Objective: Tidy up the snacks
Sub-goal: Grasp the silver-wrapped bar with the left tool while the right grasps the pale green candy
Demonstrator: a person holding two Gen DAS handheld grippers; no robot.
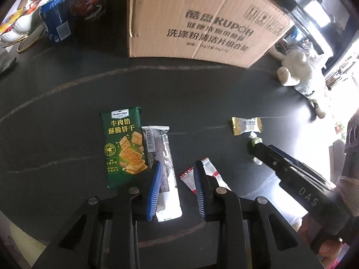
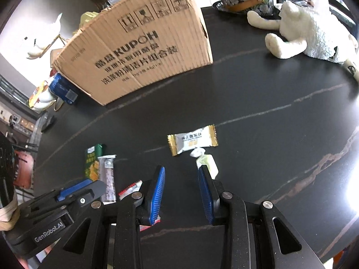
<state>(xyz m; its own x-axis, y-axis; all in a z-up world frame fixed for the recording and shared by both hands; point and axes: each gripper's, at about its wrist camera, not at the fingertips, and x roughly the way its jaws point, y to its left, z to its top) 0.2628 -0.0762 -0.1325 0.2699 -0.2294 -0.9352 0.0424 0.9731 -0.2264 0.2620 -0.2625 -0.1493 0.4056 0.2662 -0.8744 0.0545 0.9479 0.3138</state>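
Wide bare stretch of the dark veined desk lies open between the tall brown cardboard box at the back and the scattered wrappers in front; the white plush lamb blocks the far right edge. Near the left tool, a green cracker packet, a silver bar wrapper touching it and a red-and-white sachet crowd the desk. A gold-edged white sweet and a pale green sweet lie just beside the right tool

Red-white sachet partly hidden behind left tongs. Box top cut off by frame. Small print on gold-edged packet too blurred to read.
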